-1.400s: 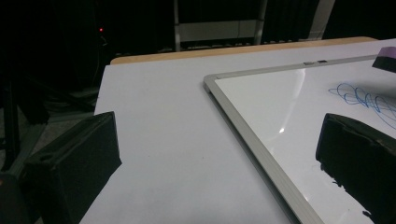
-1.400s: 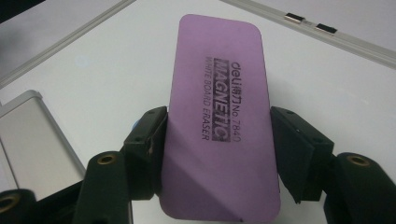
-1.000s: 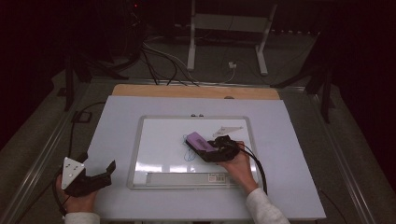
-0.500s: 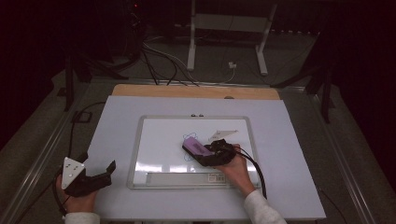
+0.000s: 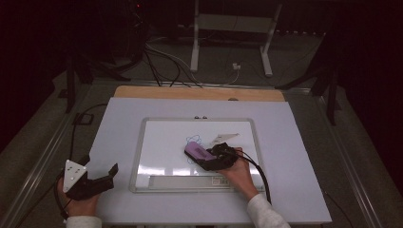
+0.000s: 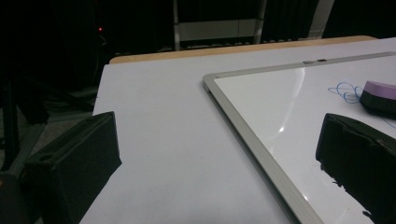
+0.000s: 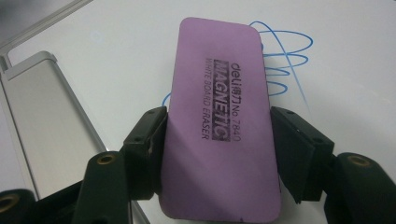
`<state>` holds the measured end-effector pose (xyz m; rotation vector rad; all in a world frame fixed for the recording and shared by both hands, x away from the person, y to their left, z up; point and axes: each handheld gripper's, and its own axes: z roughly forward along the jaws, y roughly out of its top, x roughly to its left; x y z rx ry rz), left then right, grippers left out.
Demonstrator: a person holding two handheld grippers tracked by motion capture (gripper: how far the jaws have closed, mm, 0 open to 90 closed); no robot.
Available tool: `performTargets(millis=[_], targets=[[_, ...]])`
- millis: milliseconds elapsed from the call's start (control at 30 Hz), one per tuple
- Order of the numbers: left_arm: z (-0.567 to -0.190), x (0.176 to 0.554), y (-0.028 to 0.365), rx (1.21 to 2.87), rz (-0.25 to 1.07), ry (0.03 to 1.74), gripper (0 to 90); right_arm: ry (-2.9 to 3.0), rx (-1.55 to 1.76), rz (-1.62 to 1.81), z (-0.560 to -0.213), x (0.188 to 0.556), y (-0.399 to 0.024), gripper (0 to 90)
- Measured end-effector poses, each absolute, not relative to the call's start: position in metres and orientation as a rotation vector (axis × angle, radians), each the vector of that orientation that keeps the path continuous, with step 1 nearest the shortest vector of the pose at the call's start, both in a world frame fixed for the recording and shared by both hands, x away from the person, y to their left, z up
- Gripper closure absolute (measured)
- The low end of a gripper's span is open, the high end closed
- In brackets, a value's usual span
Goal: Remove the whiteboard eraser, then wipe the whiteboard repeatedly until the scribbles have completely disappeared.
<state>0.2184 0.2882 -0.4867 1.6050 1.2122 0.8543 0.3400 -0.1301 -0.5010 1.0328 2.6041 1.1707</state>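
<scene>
eraser lettering legible, right gripper view

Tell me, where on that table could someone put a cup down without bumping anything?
The pale tabletop is bare right of the silver-framed whiteboard, and between the board and the wooden far edge. It's crowded mid-board, where the right gripper clamps the purple rectangular eraser on blue scribbles.

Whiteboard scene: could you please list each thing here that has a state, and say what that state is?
Eraser: clamped flat between the right gripper's jaws, lying on the whiteboard.
Right gripper: shut on the eraser.
Left gripper: open, holding nothing, resting on the table left of the board.
Whiteboard: lying flat, blue scribble partly left unwiped.
</scene>
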Motion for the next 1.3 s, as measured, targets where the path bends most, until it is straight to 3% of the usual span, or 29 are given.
performTargets(millis=[533, 933, 1033, 1200, 1300], targets=[[-0.487, 0.219, 0.289, 1.603, 0.854, 1.212, 0.6, 2.620, 0.995, 1.134, -0.501, 0.338, -0.128, 39.1], [-0.487, 0.219, 0.288, 1.611, 0.854, 1.211, 0.6, 2.609, 0.989, 1.113, -0.499, 0.340, -0.117, 24.1], [-0.487, 0.219, 0.289, 1.602, 0.853, 1.216, 0.6, 2.601, 0.998, 1.126, -0.496, 0.342, -0.113, 25.7], [-0.487, 0.218, 0.289, 1.602, 0.854, 1.212, 0.6, 2.623, 1.008, 1.111, -0.499, 0.347, -0.108, 38.9], [-0.487, 0.219, 0.289, 1.604, 0.852, 1.216, 0.6, 2.619, 1.004, 1.103, -0.500, 0.347, -0.106, 40.5]])
